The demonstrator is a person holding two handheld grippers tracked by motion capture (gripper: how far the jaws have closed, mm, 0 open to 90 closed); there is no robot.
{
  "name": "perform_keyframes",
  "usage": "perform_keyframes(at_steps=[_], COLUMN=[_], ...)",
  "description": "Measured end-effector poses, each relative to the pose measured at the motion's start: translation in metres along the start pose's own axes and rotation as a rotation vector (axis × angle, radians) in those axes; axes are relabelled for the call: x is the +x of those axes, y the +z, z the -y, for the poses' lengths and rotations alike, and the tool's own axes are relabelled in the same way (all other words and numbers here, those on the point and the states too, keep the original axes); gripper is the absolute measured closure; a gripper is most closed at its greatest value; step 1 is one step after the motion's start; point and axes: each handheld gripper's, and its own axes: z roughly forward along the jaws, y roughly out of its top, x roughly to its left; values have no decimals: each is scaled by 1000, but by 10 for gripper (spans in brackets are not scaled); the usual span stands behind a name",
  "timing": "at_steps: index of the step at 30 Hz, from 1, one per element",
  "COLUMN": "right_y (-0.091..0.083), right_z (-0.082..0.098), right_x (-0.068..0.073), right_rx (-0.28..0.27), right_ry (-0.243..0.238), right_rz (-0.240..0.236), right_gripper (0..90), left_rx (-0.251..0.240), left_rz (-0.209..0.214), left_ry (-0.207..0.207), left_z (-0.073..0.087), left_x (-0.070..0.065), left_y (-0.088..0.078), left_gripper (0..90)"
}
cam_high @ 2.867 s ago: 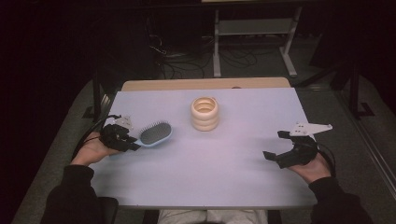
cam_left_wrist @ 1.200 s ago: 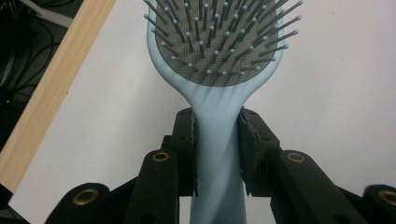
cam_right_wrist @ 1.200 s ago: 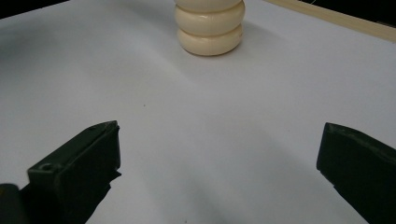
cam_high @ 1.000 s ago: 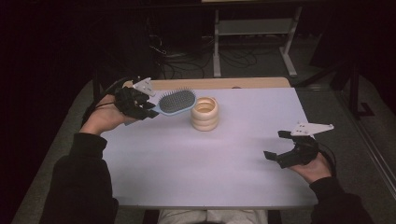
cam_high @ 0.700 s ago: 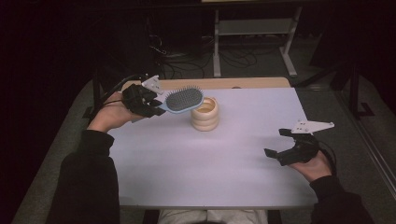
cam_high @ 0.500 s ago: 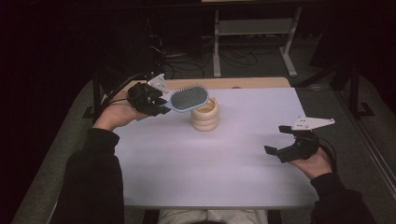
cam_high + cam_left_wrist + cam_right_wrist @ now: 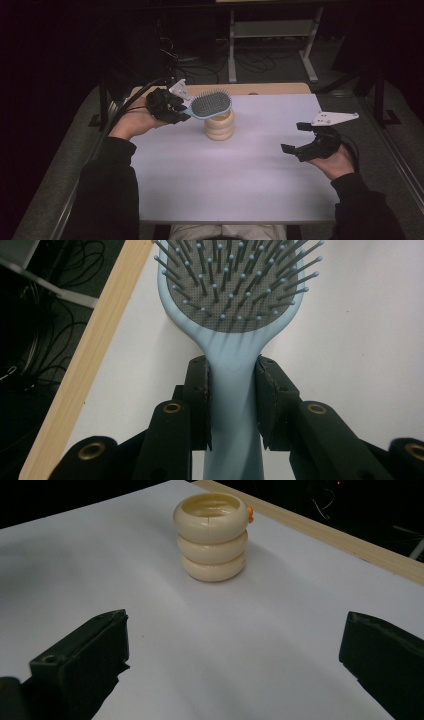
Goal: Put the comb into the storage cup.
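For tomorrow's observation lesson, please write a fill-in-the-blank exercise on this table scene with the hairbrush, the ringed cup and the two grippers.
1. The left gripper is clamped on the hairbrush by its ____.
2. The bristles of the hairbrush point ____.
3. The cream ringed cup stands ____ on the white table.
4. The jaws of the right gripper stand ____, with nothing between them.

Missing words: handle; up; upright; open
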Motion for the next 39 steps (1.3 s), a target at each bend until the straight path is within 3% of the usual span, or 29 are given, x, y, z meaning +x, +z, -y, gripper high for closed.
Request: perform_keyframes(at_steps=[12,27,32,39], right_y=[12,45,59,70], right_z=[-32,-75,-81,-89], right_x=[3,9,8,9], right_rx=[3,7,3,21], right_ry=[-29,-16,11,14], right_rz=[-21,-70,-94,-110], right_gripper=[0,0,0,0], left_rx=[-28,-96,-118,-155], left_rz=[-25,-34,-30,-57], left_ry=[20,-8,-21,-43], left_z=[-7,-2,4,5], left_x=[-9,-16,-17,-18], left_y=[1,21,28,34], left_gripper=[702,702,703,703])
